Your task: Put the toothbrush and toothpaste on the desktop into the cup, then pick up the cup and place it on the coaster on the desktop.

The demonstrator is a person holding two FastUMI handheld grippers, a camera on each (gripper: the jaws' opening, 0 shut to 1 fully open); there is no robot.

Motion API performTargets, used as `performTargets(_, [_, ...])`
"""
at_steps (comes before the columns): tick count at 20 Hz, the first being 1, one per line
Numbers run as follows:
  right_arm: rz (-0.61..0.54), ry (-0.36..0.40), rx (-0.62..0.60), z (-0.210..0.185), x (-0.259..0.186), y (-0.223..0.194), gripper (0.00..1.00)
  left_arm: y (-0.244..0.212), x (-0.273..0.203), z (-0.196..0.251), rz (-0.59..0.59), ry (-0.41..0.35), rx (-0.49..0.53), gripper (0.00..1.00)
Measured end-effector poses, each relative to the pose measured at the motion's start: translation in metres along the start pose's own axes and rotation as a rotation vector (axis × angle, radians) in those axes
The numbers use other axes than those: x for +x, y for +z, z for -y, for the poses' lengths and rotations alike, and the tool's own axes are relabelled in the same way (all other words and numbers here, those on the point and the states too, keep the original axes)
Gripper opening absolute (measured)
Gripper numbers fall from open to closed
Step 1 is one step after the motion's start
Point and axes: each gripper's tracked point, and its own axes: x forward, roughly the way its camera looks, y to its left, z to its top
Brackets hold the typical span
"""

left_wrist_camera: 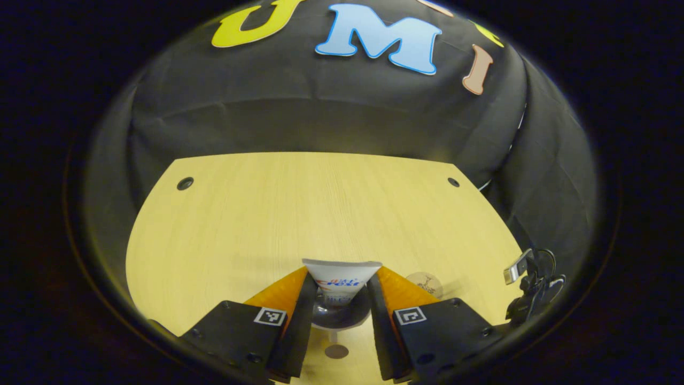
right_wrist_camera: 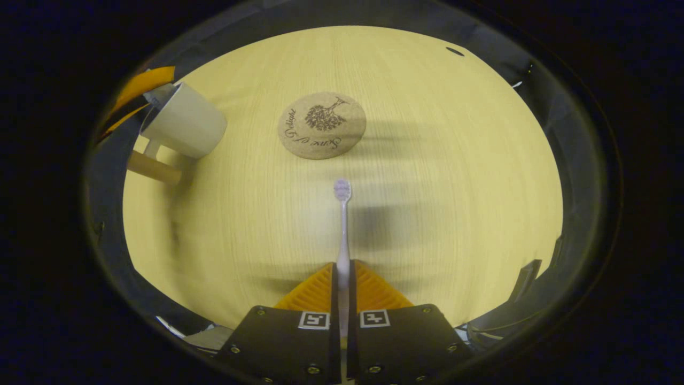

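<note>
Our left gripper (left_wrist_camera: 342, 289) has its 2 fingers clamped on the toothpaste (left_wrist_camera: 342, 278) above the cup (left_wrist_camera: 340, 314); our right gripper (right_wrist_camera: 342, 278) fingers pinch the toothbrush (right_wrist_camera: 342, 224) near the coaster (right_wrist_camera: 321, 125).

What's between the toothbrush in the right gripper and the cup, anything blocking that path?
Nothing visible blocks it. The right gripper holds the toothbrush above bare desktop. The cup sits off to the left, with the toothpaste and the other gripper at its mouth. The coaster lies ahead, beside the route.
</note>
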Motion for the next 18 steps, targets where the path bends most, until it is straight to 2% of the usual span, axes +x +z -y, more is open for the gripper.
performTargets(3, [0.039, 0.056, 0.048, -0.010, -0.011, 0.016, 0.06, -0.010, -0.019, -0.008, 0.032, -0.036, -0.006, 0.77])
performTargets(5, [0.111, 0.079, 0.042, -0.020, -0.027, 0.043, 0.06, -0.022, -0.037, -0.017, 0.049, -0.036, -0.003, 0.63])
performTargets(6, [0.143, 0.096, 0.039, -0.026, -0.033, 0.054, 0.06, -0.028, -0.047, -0.020, 0.057, -0.031, -0.005, 0.77])
performTargets(7, [0.172, 0.111, 0.033, -0.034, -0.042, 0.067, 0.06, -0.030, -0.059, -0.021, 0.064, -0.028, -0.007, 0.77])
performTargets(9, [0.225, 0.139, 0.018, -0.048, -0.056, 0.091, 0.06, -0.028, -0.071, -0.022, 0.080, -0.023, -0.013, 0.77])
performTargets(10, [0.249, 0.153, 0.008, -0.056, -0.063, 0.102, 0.06, -0.029, -0.077, -0.024, 0.087, -0.019, -0.014, 0.70])
performTargets(13, [0.314, 0.190, -0.020, -0.078, -0.084, 0.136, 0.06, -0.025, -0.093, -0.029, 0.110, -0.009, -0.019, 0.70])
performTargets(18, [0.409, 0.244, -0.052, -0.117, -0.112, 0.191, 0.06, -0.037, -0.121, -0.061, 0.123, 0.056, -0.061, 0.70])
